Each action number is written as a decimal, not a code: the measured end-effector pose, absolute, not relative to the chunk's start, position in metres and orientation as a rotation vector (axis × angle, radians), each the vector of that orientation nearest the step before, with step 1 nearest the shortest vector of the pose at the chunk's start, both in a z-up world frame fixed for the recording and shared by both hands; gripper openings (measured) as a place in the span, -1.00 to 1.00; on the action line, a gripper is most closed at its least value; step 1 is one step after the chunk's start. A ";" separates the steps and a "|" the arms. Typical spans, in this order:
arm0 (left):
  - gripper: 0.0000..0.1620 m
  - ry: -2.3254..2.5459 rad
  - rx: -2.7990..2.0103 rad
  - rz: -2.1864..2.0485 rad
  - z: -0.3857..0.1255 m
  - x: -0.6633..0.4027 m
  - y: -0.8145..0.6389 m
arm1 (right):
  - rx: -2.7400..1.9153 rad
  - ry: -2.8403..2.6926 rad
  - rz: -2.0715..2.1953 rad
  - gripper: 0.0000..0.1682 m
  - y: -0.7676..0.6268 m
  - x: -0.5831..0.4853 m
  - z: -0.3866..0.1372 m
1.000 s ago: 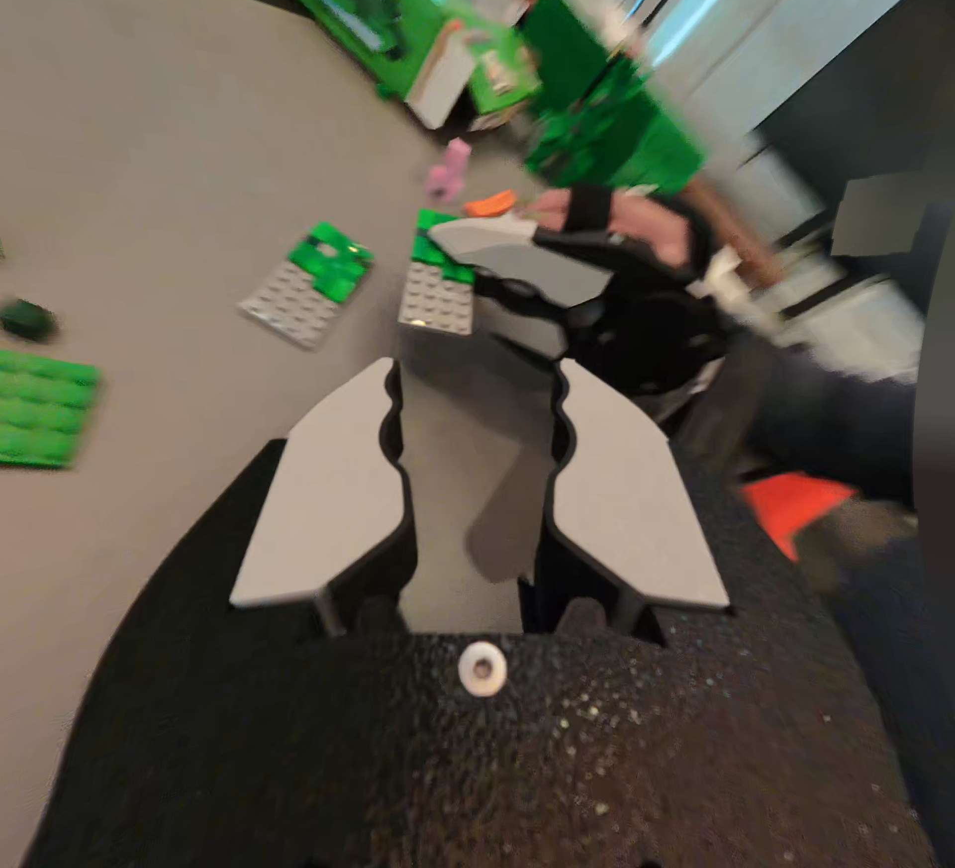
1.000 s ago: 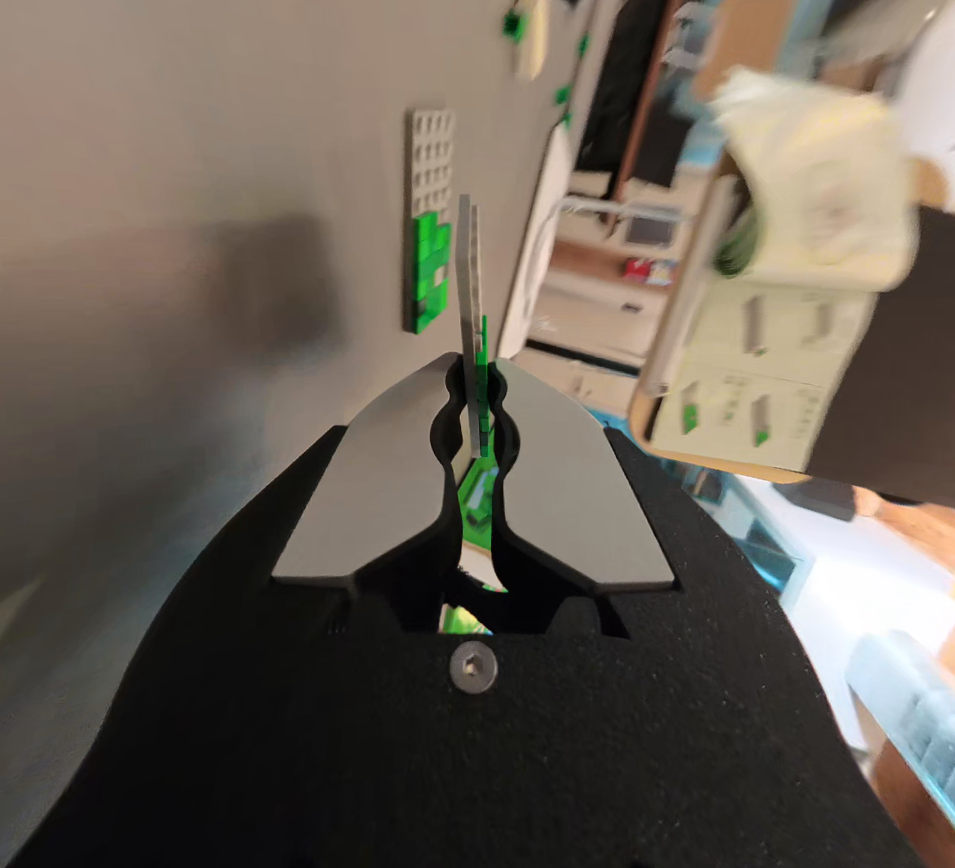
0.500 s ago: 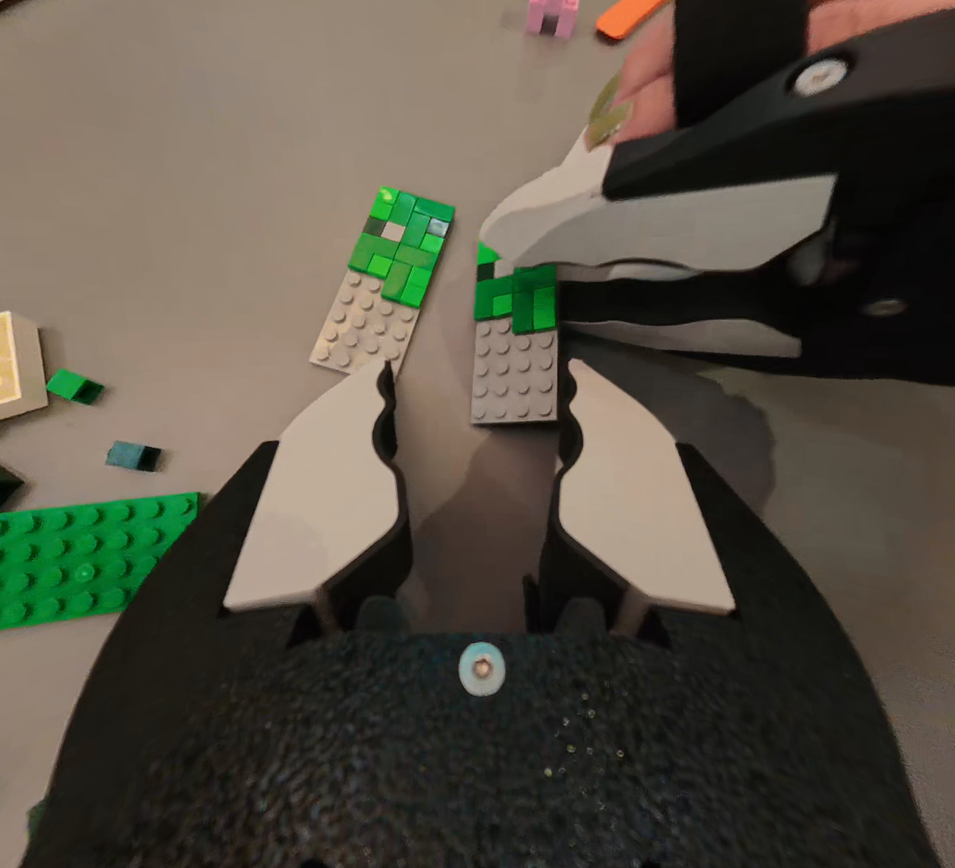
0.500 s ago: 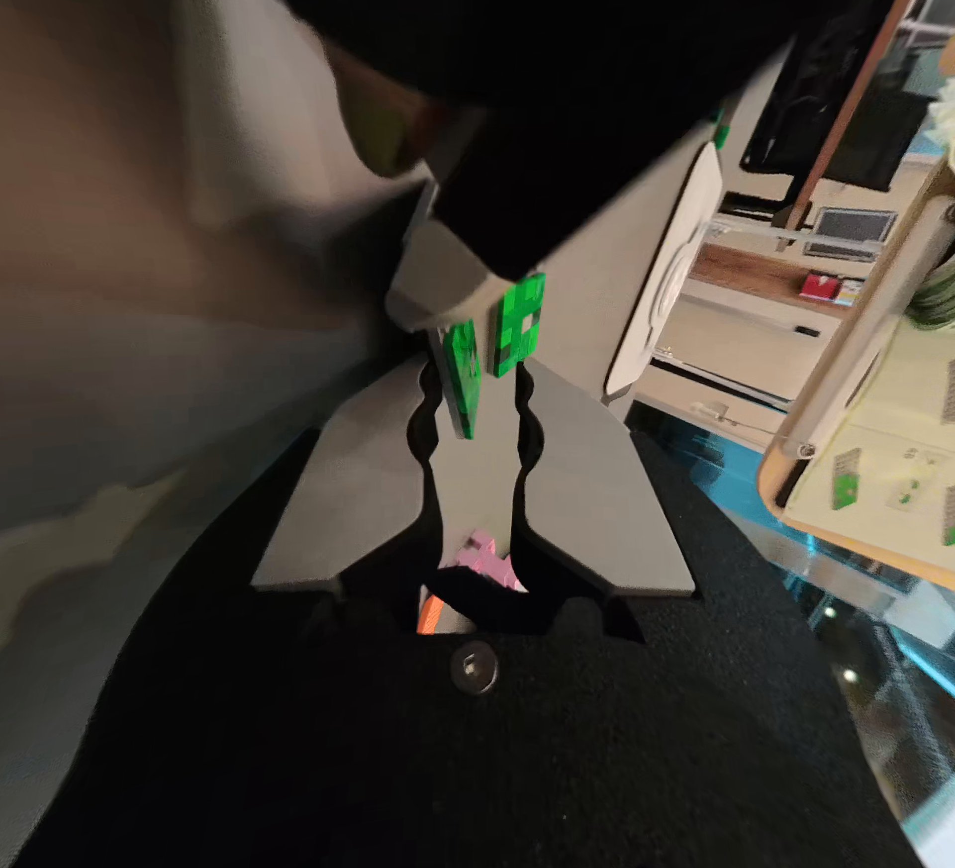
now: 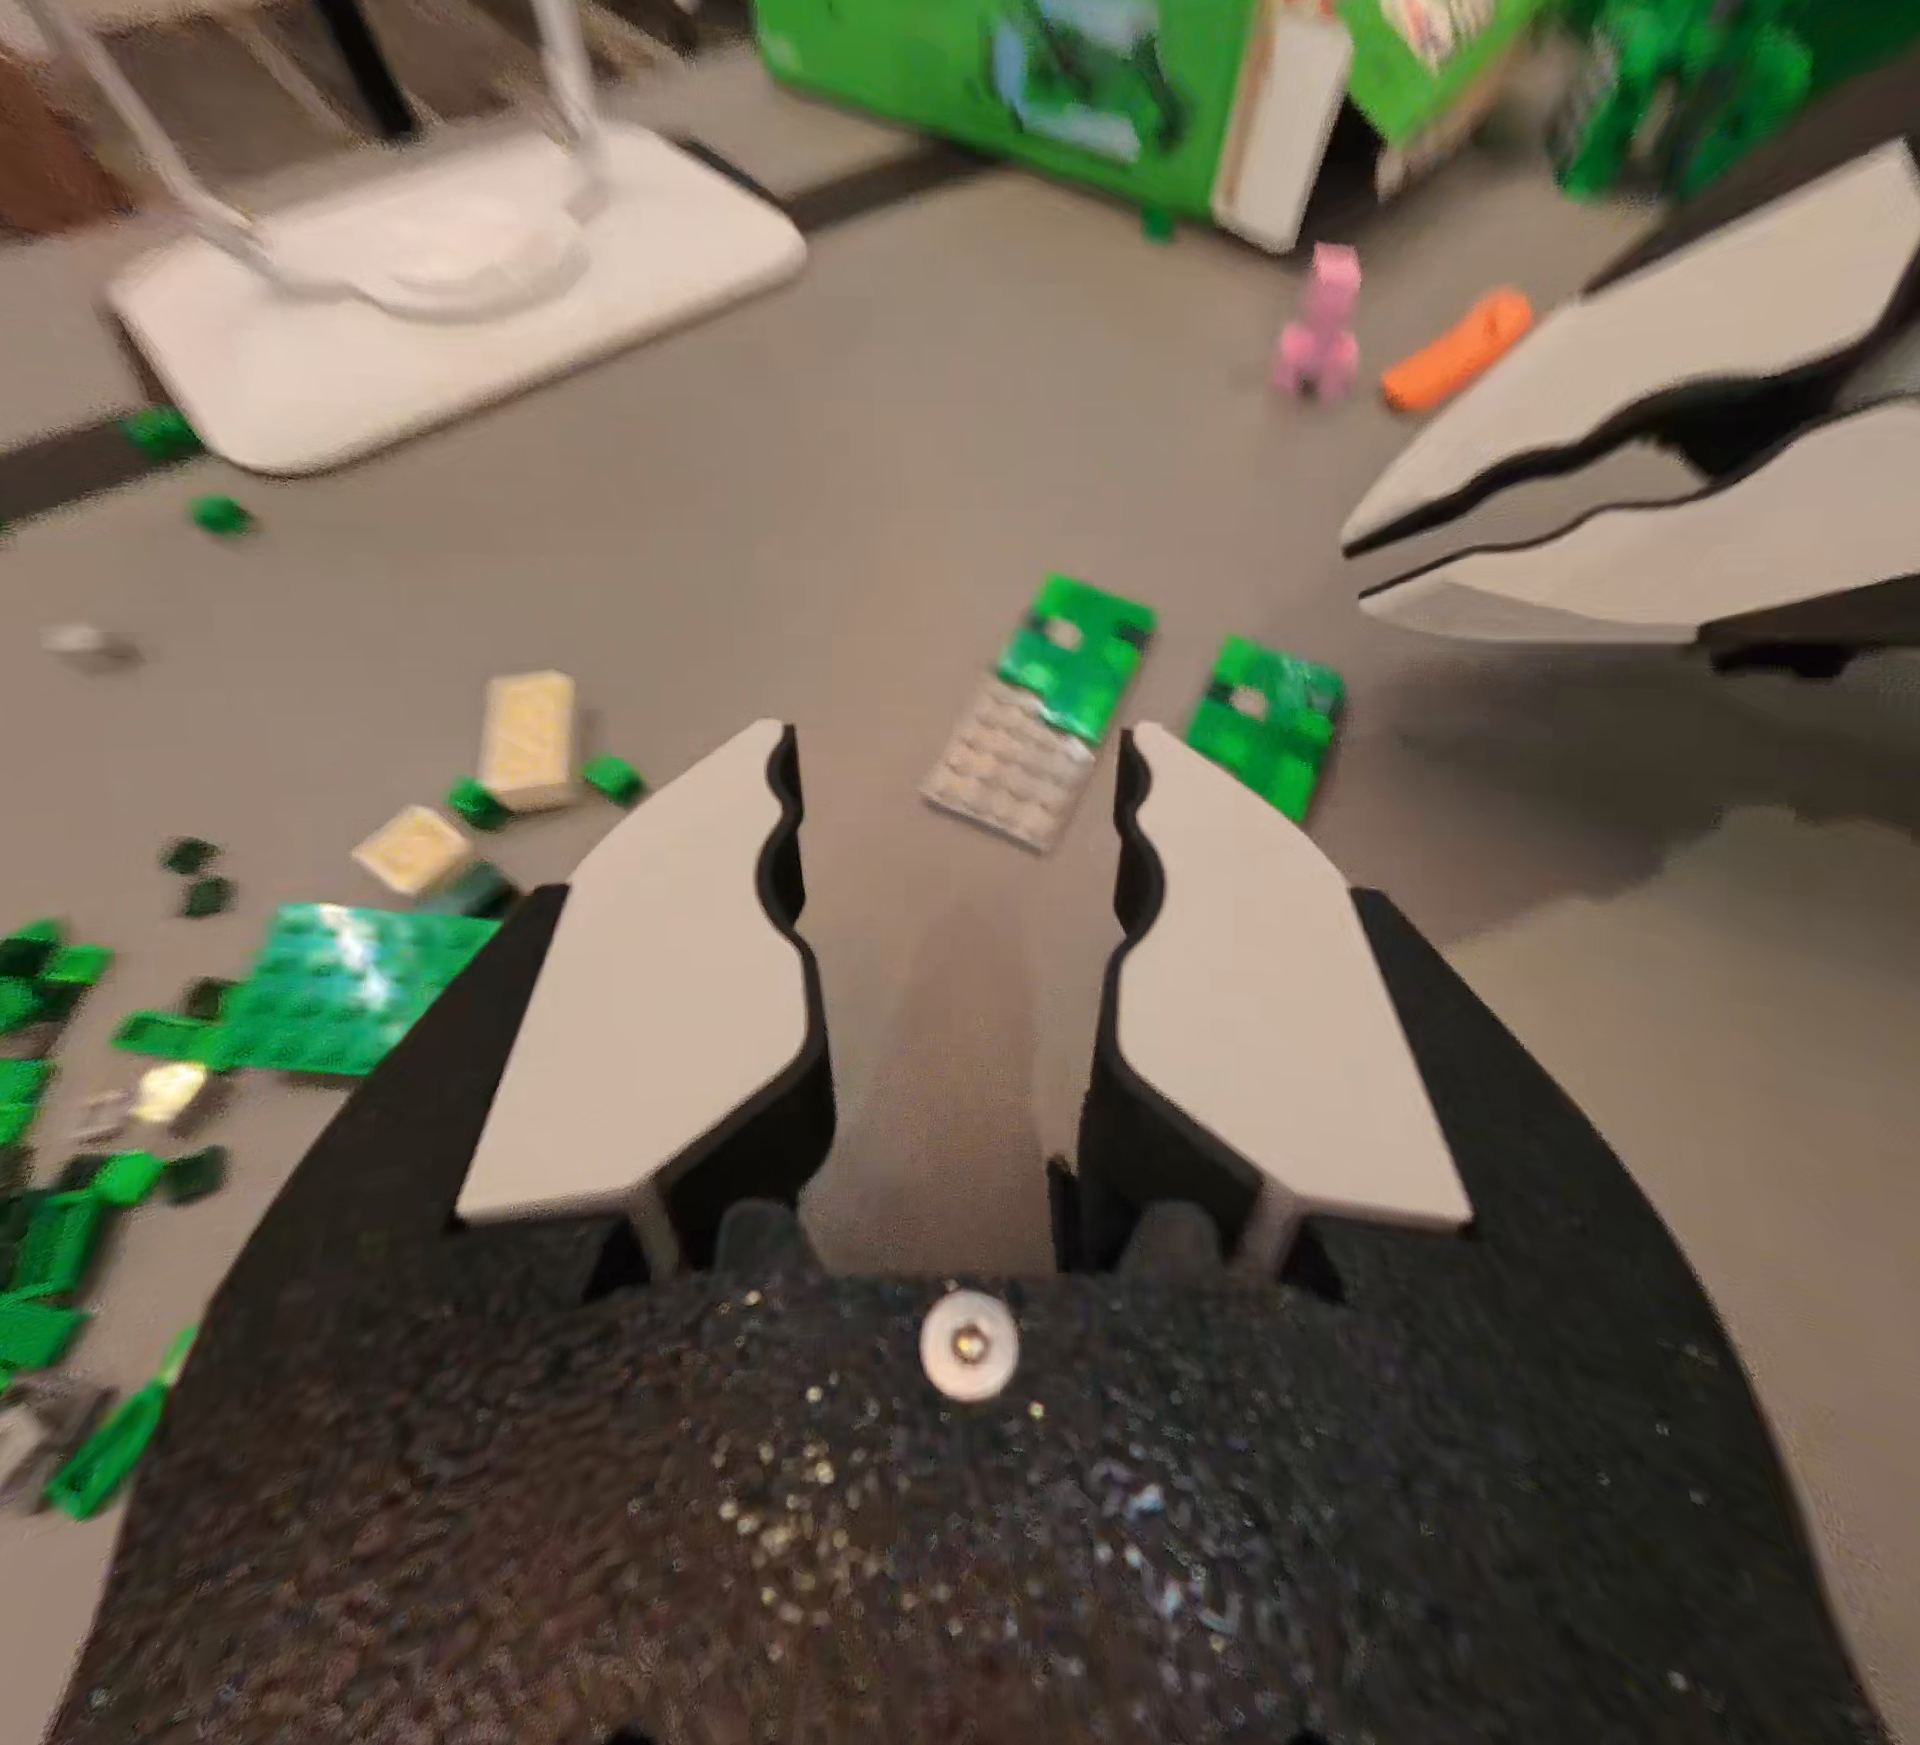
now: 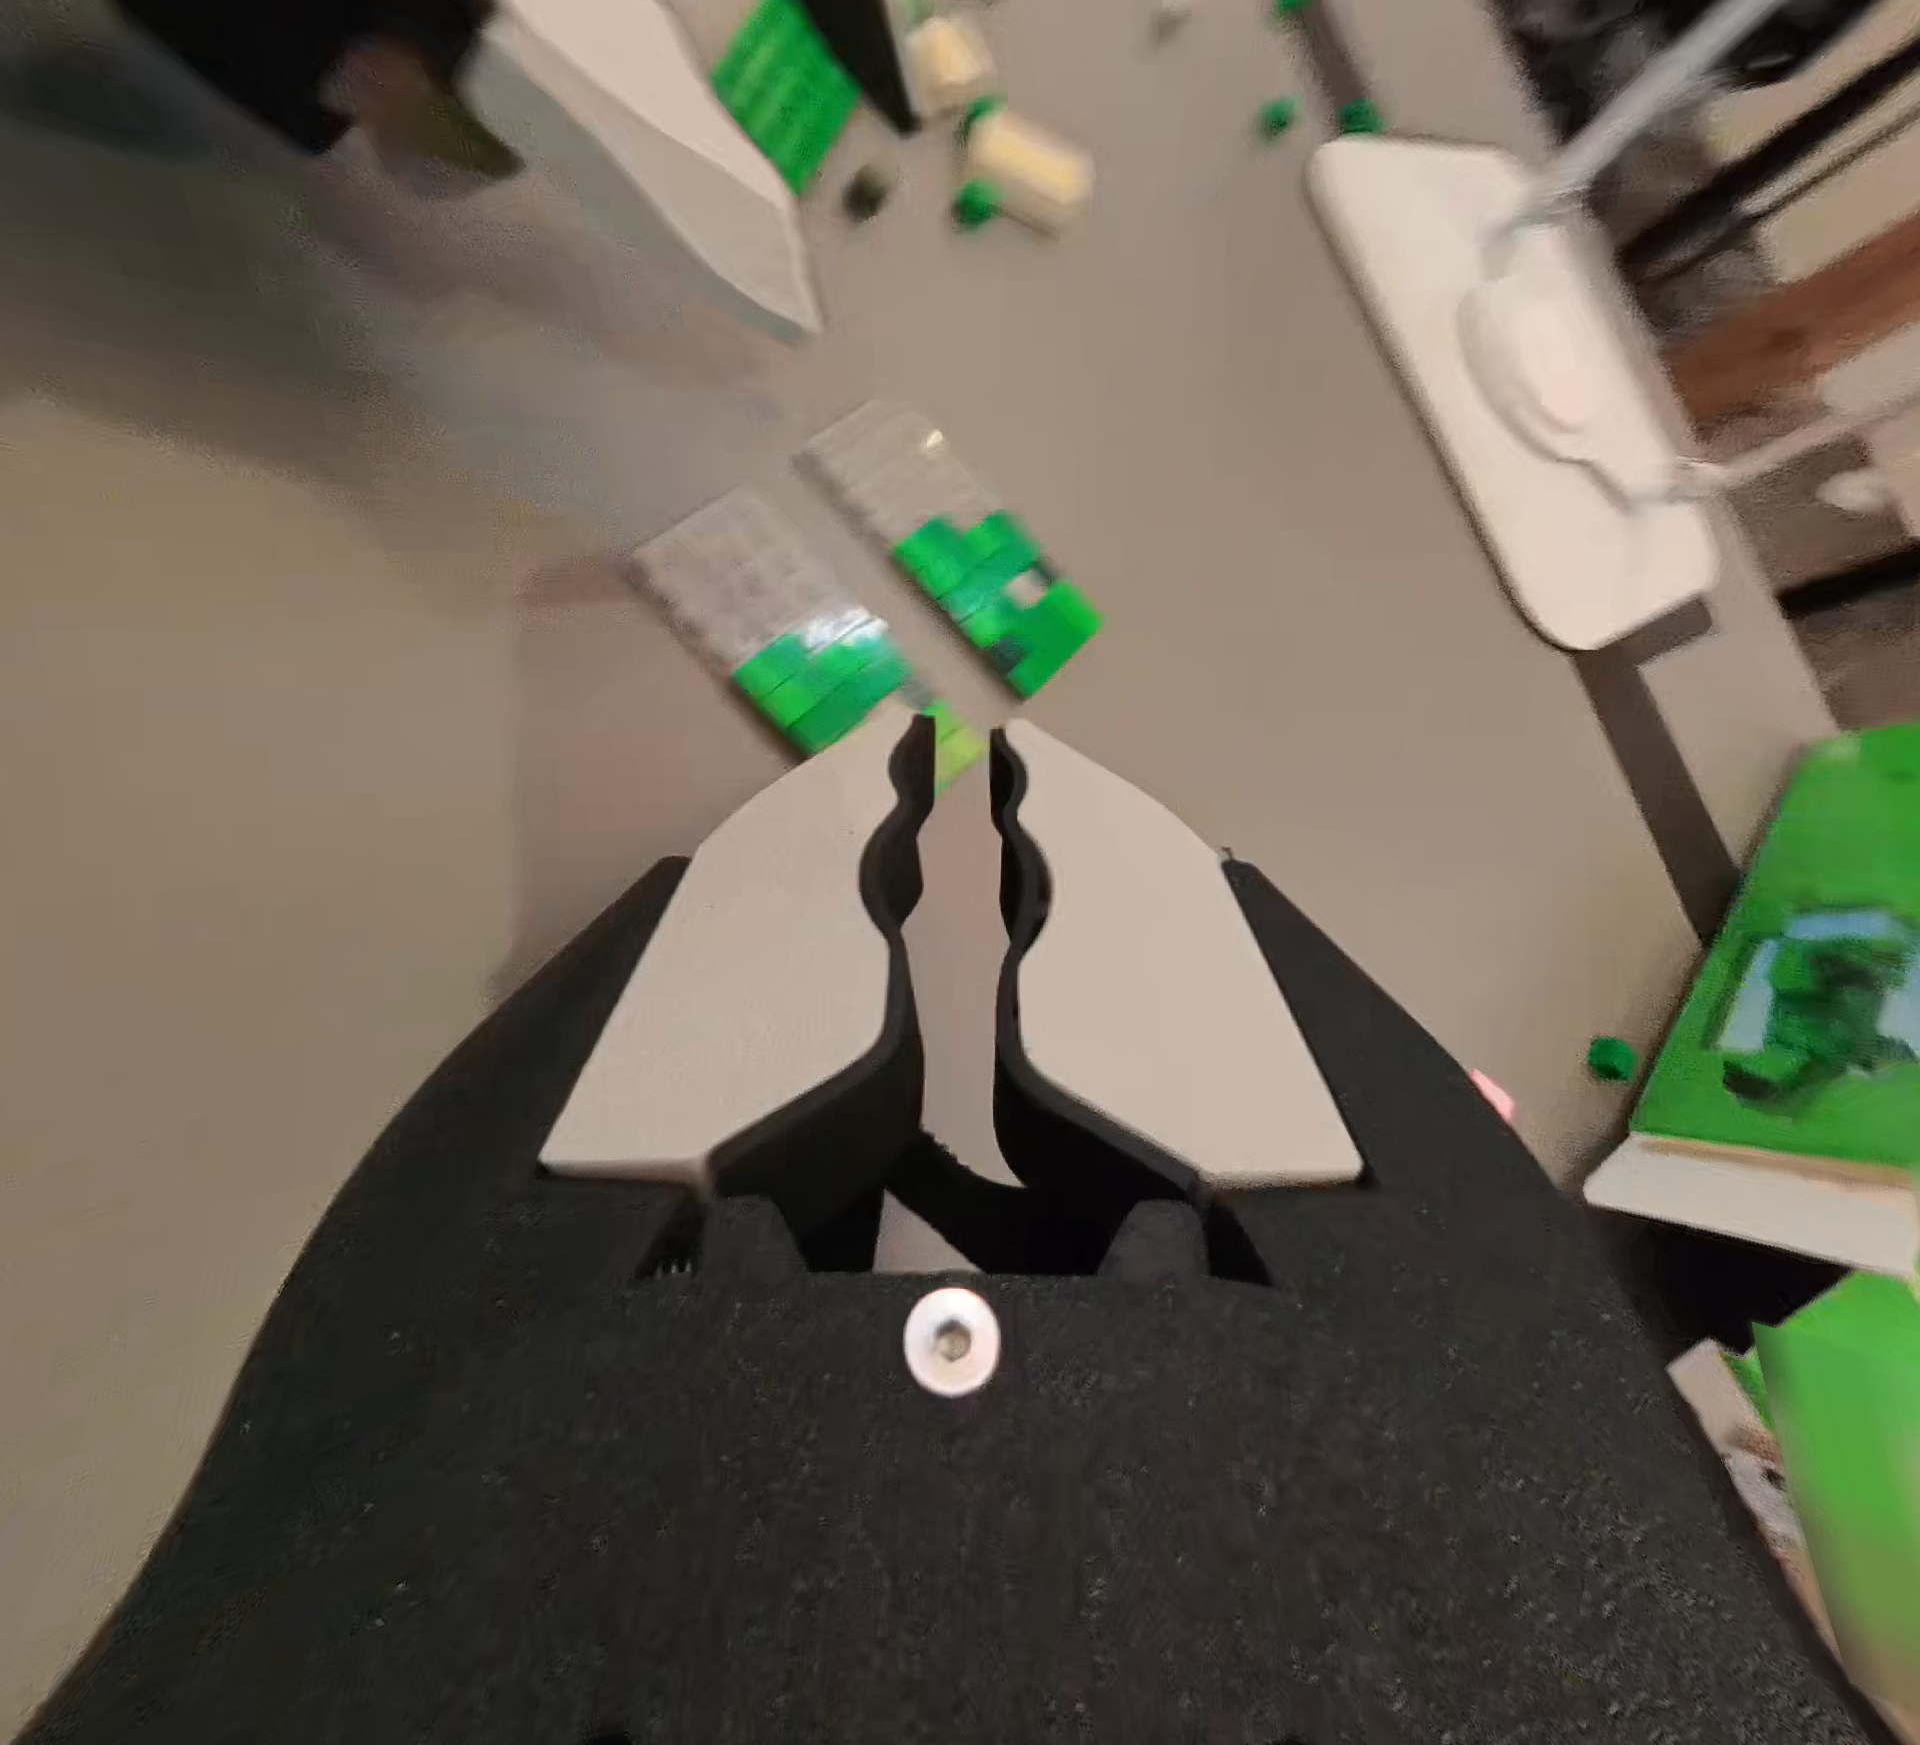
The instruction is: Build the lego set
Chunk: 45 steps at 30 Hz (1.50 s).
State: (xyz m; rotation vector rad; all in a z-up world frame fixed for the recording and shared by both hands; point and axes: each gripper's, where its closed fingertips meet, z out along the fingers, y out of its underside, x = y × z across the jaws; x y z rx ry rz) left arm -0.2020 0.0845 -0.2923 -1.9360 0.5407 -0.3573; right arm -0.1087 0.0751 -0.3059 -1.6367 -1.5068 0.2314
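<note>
Left wrist view: on the big grey table [image 5: 831, 500], the right tongs [image 5: 1351, 568] sit at about 2 o'clock. They are almost closed, with only a thin gap, and they hold nothing. A second ago they held a grey plate up on its edge. Now that plate lies flat, so the putting-down step looks done. The left tongs [image 5: 951, 750] are wide apart and empty, just as they were before. The two pieces being built are a grey plate with a green top [image 5: 1039, 729] at 12 o'clock and a second plate [image 5: 1262, 724] at 1 o'clock. They lie side by side, close together, but I cannot tell if they touch. The second one is partly hidden behind a finger of the left tongs. The picture is blurry, so both tongs seem to be moving, maybe to fetch the next piece. Around them, the green box [image 5: 987, 33] is far off at 12 o'clock and the white stand [image 5: 447, 303] is at 10 o'clock. A big green plate [image 5: 343, 989] is at 8 o'clock, with cream bricks [image 5: 527, 739] at 9 o'clock. A pink figure [image 5: 1317, 324] and an orange tool [image 5: 1455, 360] are at 1 o'clock. Little green bits [image 5: 42, 1176] lie scattered at 8 o'clock and could get bumped. Nothing lies between the tongs and the two plates.
</note>
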 end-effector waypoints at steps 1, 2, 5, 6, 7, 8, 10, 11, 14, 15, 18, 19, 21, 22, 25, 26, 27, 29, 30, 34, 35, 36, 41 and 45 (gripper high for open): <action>-0.29 0.476 -1.871 -0.352 -0.279 -0.211 0.092 | -1.627 -1.388 0.268 -0.89 0.087 -0.109 -0.297; -0.29 0.414 -1.801 -0.345 -0.265 -0.220 0.100 | -1.614 -1.262 0.315 -0.89 0.099 -0.110 -0.287; -0.35 0.288 -1.620 -0.274 -0.238 -0.241 0.124 | -1.549 -0.932 0.428 -0.89 0.131 -0.110 -0.259; -0.38 0.271 -1.596 -0.241 -0.236 -0.243 0.131 | -1.520 -0.873 0.433 -0.89 0.140 -0.112 -0.251; -0.42 0.276 -1.589 -0.220 -0.236 -0.242 0.139 | -1.490 -0.836 0.402 -0.90 0.149 -0.112 -0.246; -0.47 0.297 -1.600 -0.215 -0.239 -0.238 0.148 | -1.468 -0.813 0.337 -0.94 0.159 -0.112 -0.244; -0.55 0.307 -1.630 -0.201 -0.247 -0.234 0.162 | -1.411 -0.761 0.184 -1.00 0.177 -0.110 -0.242; -0.64 0.312 -1.625 -0.213 -0.249 -0.232 0.165 | -1.379 -0.766 0.149 -1.00 0.181 -0.114 -0.243; -0.93 0.322 -1.627 -0.224 -0.254 -0.229 0.162 | -1.317 -0.777 0.123 -1.00 0.190 -0.128 -0.238; -1.00 0.290 -1.630 -0.166 -0.255 -0.236 0.163 | -1.292 -0.777 0.153 -1.00 0.191 -0.134 -0.235; -1.00 0.266 -1.630 -0.018 -0.254 -0.248 0.163 | -1.247 -0.804 0.297 -1.00 0.192 -0.154 -0.232; -1.00 0.278 -1.616 -0.008 -0.252 -0.246 0.162 | -1.253 -0.795 0.326 -1.00 0.196 -0.158 -0.232; -1.00 0.332 -1.614 0.020 -0.255 -0.240 0.161 | -1.278 -0.786 0.370 -1.00 0.205 -0.165 -0.234; -1.00 0.360 -1.615 0.039 -0.256 -0.237 0.161 | -1.283 -0.784 0.387 -1.00 0.207 -0.167 -0.234; -1.00 0.420 -1.586 0.028 -0.255 -0.228 0.157 | -1.256 -0.771 0.425 -1.00 0.203 -0.165 -0.231; -1.00 0.435 -1.570 0.012 -0.254 -0.225 0.155 | -1.244 -0.764 0.433 -1.00 0.201 -0.164 -0.230; -1.00 0.451 -1.553 -0.010 -0.253 -0.222 0.153 | -1.236 -0.758 0.437 -1.00 0.199 -0.162 -0.229; -1.00 0.474 -1.524 -0.053 -0.250 -0.218 0.149 | -1.238 -0.750 0.451 -1.00 0.197 -0.160 -0.229; -1.00 0.481 -1.518 -0.065 -0.250 -0.216 0.148 | -1.241 -0.750 0.458 -1.00 0.196 -0.160 -0.230; -1.00 0.509 -1.520 -0.077 -0.252 -0.212 0.147 | -1.244 -0.760 0.469 -1.00 0.194 -0.160 -0.231; -1.00 0.510 -1.527 -0.079 -0.253 -0.212 0.147 | -1.247 -0.770 0.474 -1.00 0.193 -0.161 -0.232; -1.00 0.498 -1.538 -0.070 -0.254 -0.214 0.147 | -1.248 -0.778 0.477 -1.00 0.192 -0.161 -0.233; -1.00 0.489 -1.535 -0.081 -0.253 -0.216 0.147 | -1.246 -0.810 0.464 -1.00 0.190 -0.165 -0.236; -1.00 0.499 -1.528 -0.088 -0.252 -0.214 0.146 | -1.232 -0.816 0.439 -1.00 0.190 -0.165 -0.235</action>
